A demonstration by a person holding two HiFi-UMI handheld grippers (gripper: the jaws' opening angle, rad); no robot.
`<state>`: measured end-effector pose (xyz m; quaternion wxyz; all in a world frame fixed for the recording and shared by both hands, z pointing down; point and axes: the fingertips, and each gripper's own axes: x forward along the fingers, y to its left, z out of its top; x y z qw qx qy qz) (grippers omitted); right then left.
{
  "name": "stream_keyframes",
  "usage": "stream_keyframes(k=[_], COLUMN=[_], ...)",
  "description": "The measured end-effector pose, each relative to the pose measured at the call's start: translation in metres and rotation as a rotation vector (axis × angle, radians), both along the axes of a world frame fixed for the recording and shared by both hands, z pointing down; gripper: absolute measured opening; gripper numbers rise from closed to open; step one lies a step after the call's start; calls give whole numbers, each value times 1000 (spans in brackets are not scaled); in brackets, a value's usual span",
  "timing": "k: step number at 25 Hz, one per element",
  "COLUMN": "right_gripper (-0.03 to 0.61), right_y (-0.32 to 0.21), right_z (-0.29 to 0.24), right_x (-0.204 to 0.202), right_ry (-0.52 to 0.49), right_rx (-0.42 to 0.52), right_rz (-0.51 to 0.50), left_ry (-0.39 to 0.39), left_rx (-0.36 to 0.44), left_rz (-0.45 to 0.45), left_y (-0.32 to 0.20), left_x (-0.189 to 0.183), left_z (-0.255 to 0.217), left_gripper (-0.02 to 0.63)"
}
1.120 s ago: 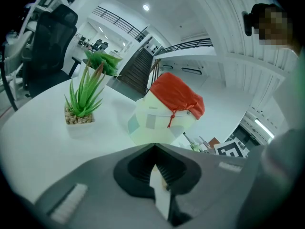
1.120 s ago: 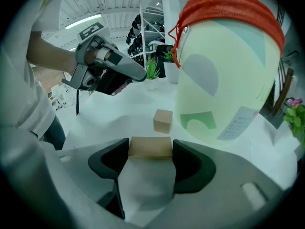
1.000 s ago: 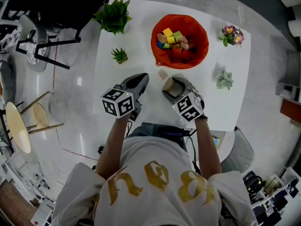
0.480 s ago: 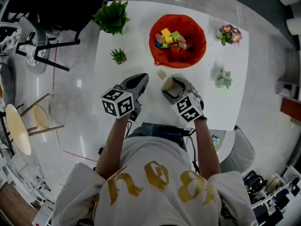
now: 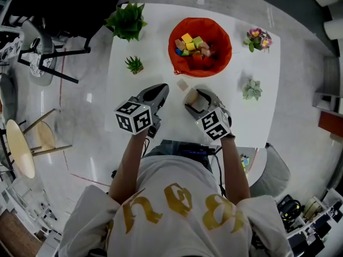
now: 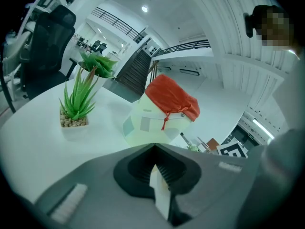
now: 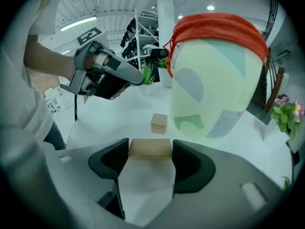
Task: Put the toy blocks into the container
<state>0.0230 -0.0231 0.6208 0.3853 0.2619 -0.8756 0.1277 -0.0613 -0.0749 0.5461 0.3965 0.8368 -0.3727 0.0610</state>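
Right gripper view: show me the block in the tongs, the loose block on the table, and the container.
held block [image 7: 149, 148], right gripper view, middle of its visible face.
loose block [image 7: 159, 123], right gripper view, its front face.
container [image 7: 209, 89], right gripper view, its pale side wall.

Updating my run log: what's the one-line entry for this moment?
right tongs: shut on tan block | left tongs: shut, empty | second block: loose, near container

Left claw [image 5: 162, 88] closed — right [image 5: 191, 97] on block [image 7: 149, 148]
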Motion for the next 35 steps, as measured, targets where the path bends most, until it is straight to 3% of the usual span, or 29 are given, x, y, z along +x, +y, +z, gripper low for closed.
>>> stream_keyframes(k=[35], right_gripper=[313], right_y=[-1], right_z=[-54], right_x=[15], right_ry=[-8], right_rx=[119], right_rz=[57], left_ry=[14], left_rx=[78], left_rz=[24], left_y=[5], left_x=[18], left_z=[-33], left_gripper=[0])
